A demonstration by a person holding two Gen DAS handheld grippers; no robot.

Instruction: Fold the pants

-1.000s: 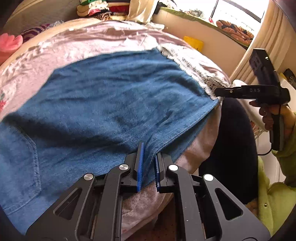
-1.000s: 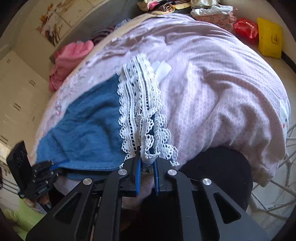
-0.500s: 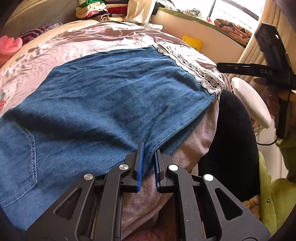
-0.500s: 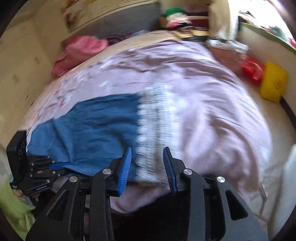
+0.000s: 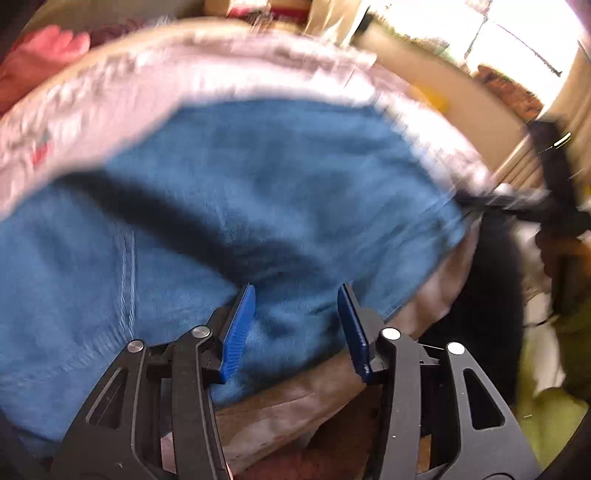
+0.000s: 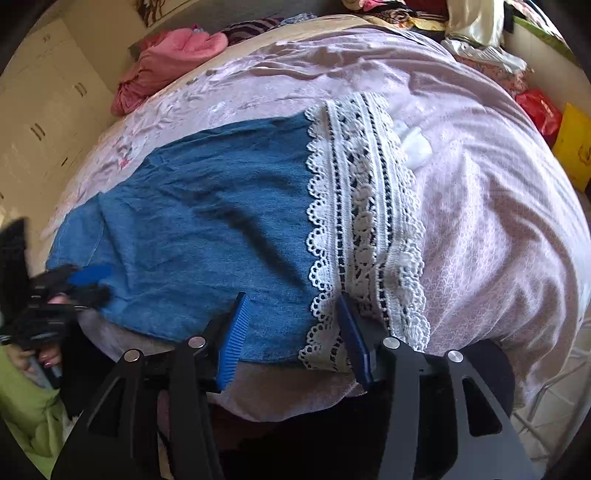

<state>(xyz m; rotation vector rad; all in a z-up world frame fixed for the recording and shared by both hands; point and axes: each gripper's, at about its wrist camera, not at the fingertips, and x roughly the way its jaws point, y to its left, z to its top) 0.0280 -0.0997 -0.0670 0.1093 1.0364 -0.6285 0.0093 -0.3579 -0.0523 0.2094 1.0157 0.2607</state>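
Observation:
Blue denim pants [image 6: 221, 206] with a white lace hem [image 6: 365, 229] lie flat on a pink bedspread [image 6: 480, 206]. My right gripper [image 6: 291, 325] is open and empty, its blue pads straddling the near edge where denim meets lace. My left gripper [image 5: 295, 325] is open and empty over the near edge of the denim [image 5: 240, 192]; that view is blurred. The left gripper also shows at the left of the right wrist view [image 6: 74, 284], and the right gripper at the right of the left wrist view [image 5: 517, 206].
A pink garment [image 6: 166, 59] lies at the head of the bed. A clothes pile [image 6: 424, 14] sits at the far end. Red [image 6: 539, 114] and yellow [image 6: 572, 147] packets lie by the right wall. A dark seat [image 5: 495, 295] stands below the bed's edge.
My left gripper has opened and let go of the denim edge, moving fast. My right gripper, open since half a second ago, has dropped closer over the lace hem.

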